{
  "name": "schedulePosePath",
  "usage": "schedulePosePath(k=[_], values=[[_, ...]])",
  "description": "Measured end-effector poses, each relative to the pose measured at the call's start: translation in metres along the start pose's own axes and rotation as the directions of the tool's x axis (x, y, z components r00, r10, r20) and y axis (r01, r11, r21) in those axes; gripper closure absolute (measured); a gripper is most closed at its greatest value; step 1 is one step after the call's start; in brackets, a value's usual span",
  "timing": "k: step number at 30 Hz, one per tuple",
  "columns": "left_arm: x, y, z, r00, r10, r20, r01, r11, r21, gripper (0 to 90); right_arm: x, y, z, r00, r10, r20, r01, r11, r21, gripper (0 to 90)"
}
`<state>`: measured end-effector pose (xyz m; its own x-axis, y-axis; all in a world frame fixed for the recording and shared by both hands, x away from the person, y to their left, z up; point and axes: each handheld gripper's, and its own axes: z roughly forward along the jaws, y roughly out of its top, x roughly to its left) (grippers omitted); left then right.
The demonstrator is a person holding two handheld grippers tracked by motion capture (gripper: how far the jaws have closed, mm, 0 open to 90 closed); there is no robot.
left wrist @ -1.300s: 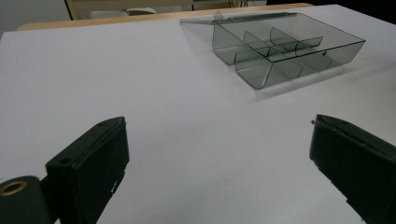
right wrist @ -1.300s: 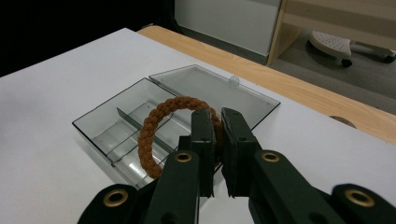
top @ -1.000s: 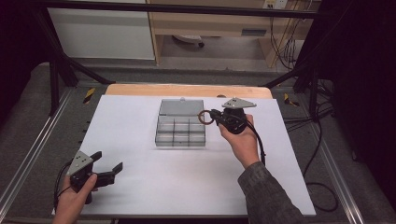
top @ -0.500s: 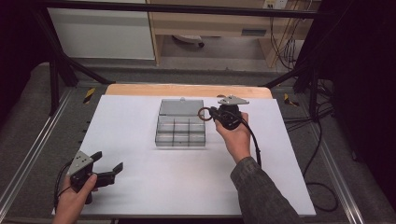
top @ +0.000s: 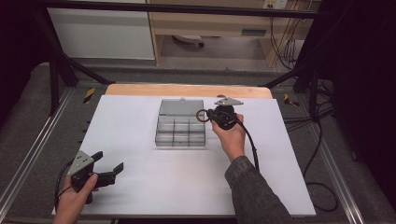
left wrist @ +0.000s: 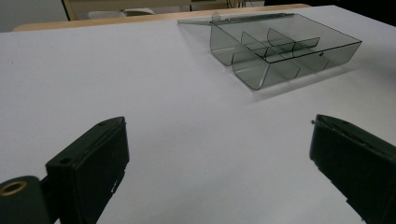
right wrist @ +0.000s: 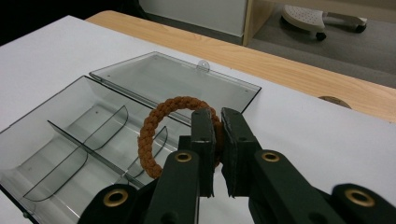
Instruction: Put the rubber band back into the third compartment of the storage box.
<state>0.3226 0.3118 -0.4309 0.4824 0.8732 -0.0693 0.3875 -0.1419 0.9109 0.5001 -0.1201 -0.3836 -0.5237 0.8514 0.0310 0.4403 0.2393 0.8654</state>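
Observation:
A clear grey compartment box (top: 180, 130) lies open in the middle of the white table, its lid (top: 181, 108) folded flat toward the far side. My right gripper (top: 208, 116) hovers by the box's far right corner, shut on a brown braided ring (top: 201, 115). In the right gripper view the ring (right wrist: 159, 125) hangs upright above the box's compartments (right wrist: 79, 140), pinched at its right side by the gripper (right wrist: 218, 130). My left gripper (top: 108, 167) rests near the table's front left, open with nothing in it. The left gripper view shows its jaws wide apart and the box (left wrist: 280, 51) far ahead.
The white mat (top: 140, 186) covers the table, with a wooden strip (top: 187, 90) along its far edge. Metal rails (top: 28, 158) run down both sides. A black cable (top: 250, 144) trails from the right gripper along the person's forearm.
My right gripper has carried the ring a little left and toward the far side, over the box's far right corner. The left gripper has barely shifted.

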Motion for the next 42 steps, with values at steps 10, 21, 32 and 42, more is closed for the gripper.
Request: schedulePosePath(k=[10,21,32,42], values=[[-0.001,0.000,0.001,1.0000,0.004,0.003,-0.004,1.0000,0.002,4.3,0.000,-0.004,0.009,1.0000,-0.003,0.008,0.002,1.000,0.027,84.4],[-0.001,0.001,0.000,1.0000,0.005,0.004,-0.005,1.0000,0.001,4.3,0.002,-0.007,0.013,0.9999,-0.013,0.009,0.012,0.999,0.041,84.4],[0.000,0.001,0.000,1.0000,0.007,0.004,-0.007,1.0000,0.002,4.3,0.001,-0.008,0.016,0.9998,-0.014,0.014,0.013,0.999,0.051,84.4],[0.000,0.001,0.001,1.0000,0.005,0.004,-0.005,1.0000,0.004,4.3,0.005,-0.010,0.021,0.9998,-0.019,0.009,0.018,0.998,0.060,84.4]])
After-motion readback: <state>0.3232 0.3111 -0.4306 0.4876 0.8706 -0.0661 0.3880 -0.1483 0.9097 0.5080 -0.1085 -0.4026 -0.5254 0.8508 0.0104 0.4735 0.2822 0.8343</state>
